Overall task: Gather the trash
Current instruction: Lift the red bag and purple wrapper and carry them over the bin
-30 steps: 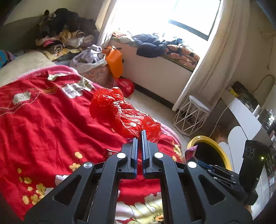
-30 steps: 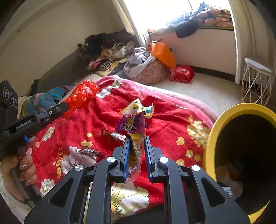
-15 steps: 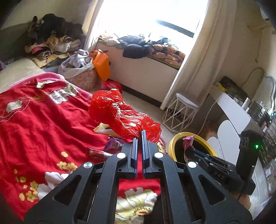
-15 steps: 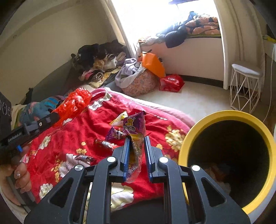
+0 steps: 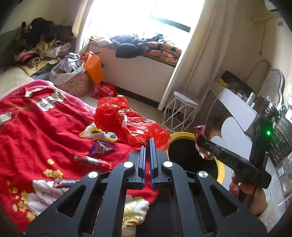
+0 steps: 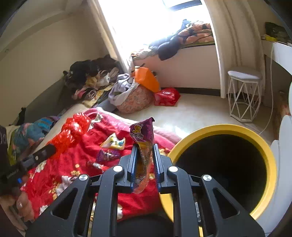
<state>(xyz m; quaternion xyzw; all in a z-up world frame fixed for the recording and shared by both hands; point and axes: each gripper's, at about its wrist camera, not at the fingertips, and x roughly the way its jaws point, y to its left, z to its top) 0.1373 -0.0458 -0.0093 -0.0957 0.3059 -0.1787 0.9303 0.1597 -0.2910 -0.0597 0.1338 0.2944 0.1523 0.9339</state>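
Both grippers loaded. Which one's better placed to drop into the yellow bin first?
Right, probably. In the left wrist view the right gripper holds its purple snack wrapper over the yellow bin opening. The left gripper with the red plastic bag sits beside the rim.

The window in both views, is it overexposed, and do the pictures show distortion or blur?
Left wrist view: the window is blown out to white; the fisheye bends the curtain and darkens the corners. Right wrist view: the same glare at the window; the yellow bin interior is nearly black; its near rim looks smeared.
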